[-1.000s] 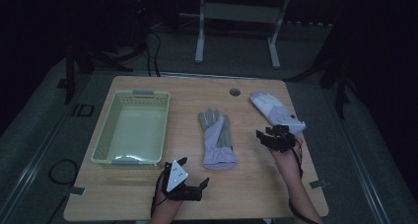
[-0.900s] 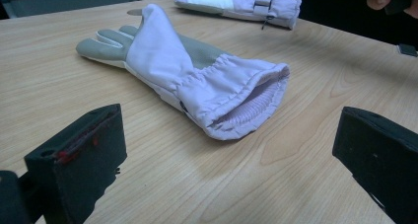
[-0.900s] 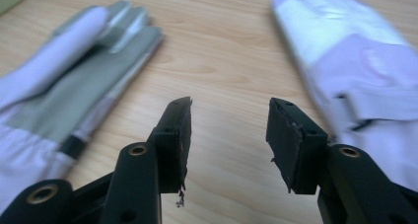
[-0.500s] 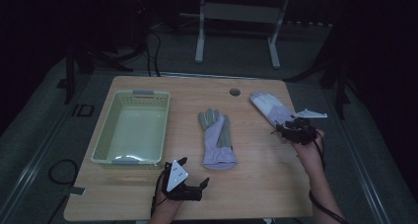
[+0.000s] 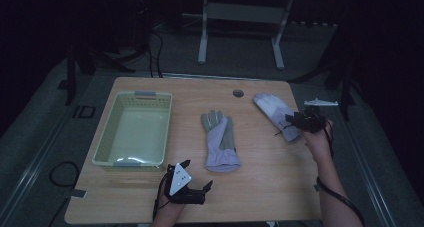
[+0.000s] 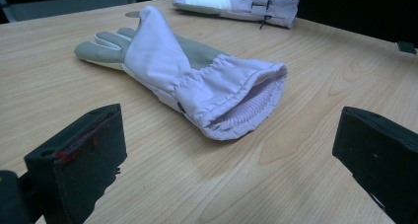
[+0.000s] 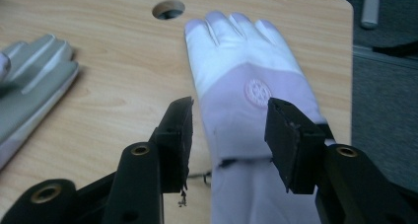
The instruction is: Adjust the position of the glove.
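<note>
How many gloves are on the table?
2. One glove lies in the middle of the table, beside the basket. The other glove lies near the far right corner, under the right gripper.

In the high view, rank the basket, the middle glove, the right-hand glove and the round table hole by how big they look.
1. Basket, clearly largest.
2. Middle glove.
3. Right-hand glove: looks somewhat smaller, but the right gripper covers its cuff end, so the two gloves may be alike.
4. Table hole, smallest.
</note>
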A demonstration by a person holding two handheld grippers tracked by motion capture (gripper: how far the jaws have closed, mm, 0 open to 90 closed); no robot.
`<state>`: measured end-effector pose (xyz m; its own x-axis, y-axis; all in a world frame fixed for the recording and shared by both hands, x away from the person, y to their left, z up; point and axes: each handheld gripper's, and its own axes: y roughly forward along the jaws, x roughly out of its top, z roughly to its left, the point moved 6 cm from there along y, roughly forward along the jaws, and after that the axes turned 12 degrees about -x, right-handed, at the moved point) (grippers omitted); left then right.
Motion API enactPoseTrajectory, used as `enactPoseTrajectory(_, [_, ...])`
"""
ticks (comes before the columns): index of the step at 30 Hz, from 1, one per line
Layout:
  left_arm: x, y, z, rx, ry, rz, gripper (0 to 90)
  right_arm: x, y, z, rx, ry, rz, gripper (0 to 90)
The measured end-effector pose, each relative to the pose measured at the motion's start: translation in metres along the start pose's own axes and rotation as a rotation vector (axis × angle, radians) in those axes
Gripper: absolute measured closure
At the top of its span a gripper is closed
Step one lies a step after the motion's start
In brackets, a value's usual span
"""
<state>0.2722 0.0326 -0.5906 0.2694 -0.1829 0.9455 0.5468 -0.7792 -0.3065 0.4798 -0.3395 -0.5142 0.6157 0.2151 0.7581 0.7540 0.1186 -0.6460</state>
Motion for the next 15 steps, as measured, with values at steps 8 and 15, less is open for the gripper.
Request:
enactPoseTrajectory(8, [0.000, -0.001, 0.000, 0.000, -0.001, -0.007, 0.0, 0.009, 0.026, -0.005, -0.014, -0.031, 0.041, 52.5])
enactPoseTrajectory(15, [0.000, -0.001, 0.001, -0.021, -0.023, -0.015, 0.0, 0.009, 0.049, -0.014, -0.028, -0.039, 0.084, 51.6])
